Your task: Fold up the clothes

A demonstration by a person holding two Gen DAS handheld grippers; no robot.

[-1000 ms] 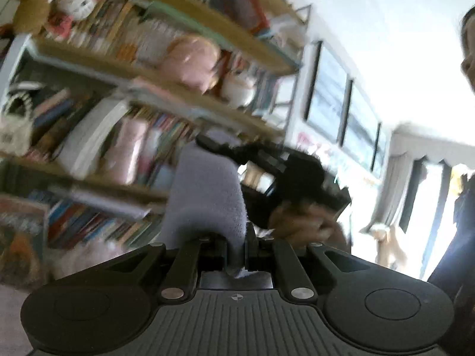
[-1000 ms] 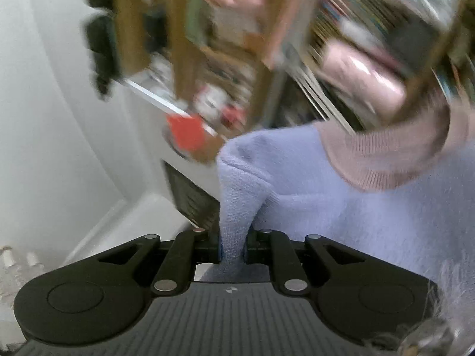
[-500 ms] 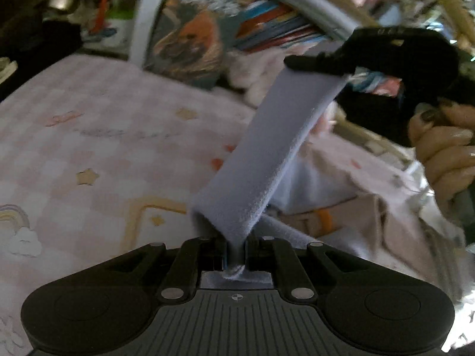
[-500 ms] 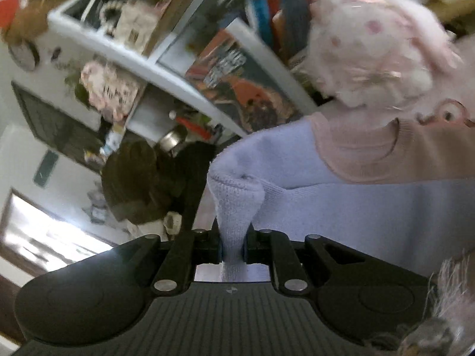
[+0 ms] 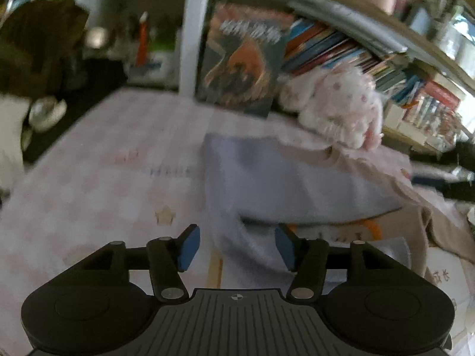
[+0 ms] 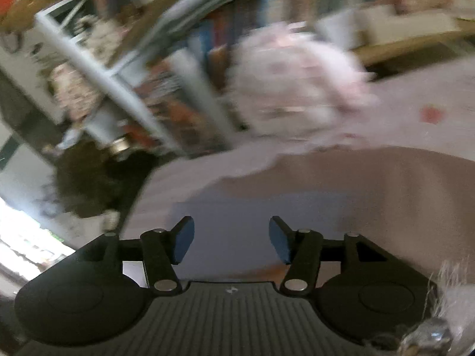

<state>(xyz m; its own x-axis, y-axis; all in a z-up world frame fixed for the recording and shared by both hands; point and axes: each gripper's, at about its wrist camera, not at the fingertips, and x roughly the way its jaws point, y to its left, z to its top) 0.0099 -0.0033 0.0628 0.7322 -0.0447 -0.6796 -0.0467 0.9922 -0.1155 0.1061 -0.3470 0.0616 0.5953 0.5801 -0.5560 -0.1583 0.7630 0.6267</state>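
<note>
**Sweater let go onto the bed**

Both grippers, clamped on the lilac sweater's edge half a second ago, have dropped low and their jaws are opening with nothing pressed between the pads. That lilac sweater (image 5: 285, 184) now lies on the pink checked bedspread (image 5: 98, 178), partly over a beige garment (image 5: 415, 207), just short of the plush toy (image 5: 335, 109). Left gripper (image 5: 234, 247) stands half wide above a loose fold, right gripper (image 6: 231, 240) likewise. Released in motion, the fold may land crooked or catch a rising pad.
</note>
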